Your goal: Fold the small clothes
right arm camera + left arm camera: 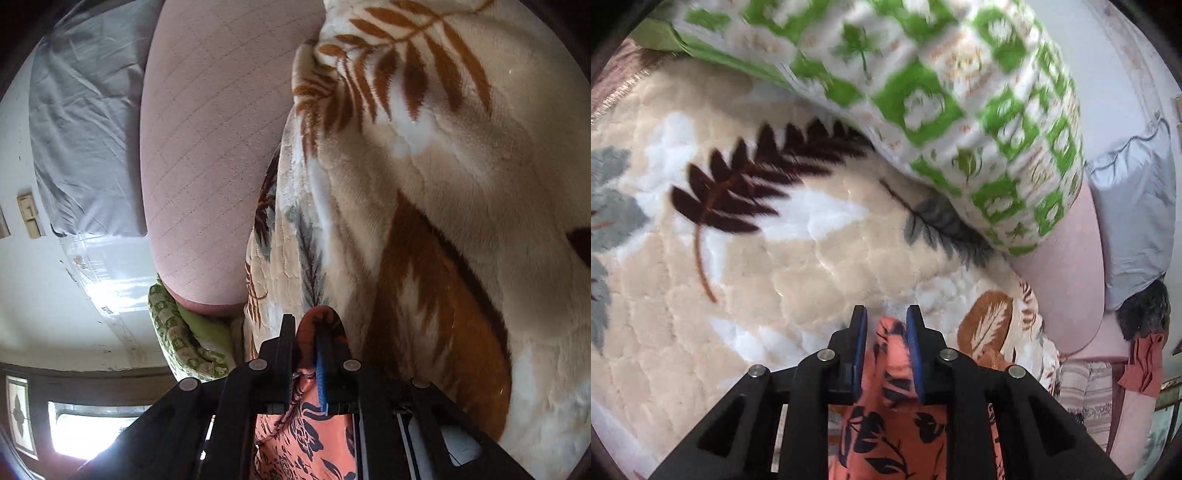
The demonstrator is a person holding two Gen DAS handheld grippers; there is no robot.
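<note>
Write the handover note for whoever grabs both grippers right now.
Left gripper: shut on the orange floral garment.
Right gripper: shut on the same garment, fabric bunched between its fingers.
The garment hangs from both grippers above the leaf-print blanket; a green checked pillow lies beyond.
Done: picked up by two points.
Left: lay it flat, then fold it. No fold visible yet.
</note>
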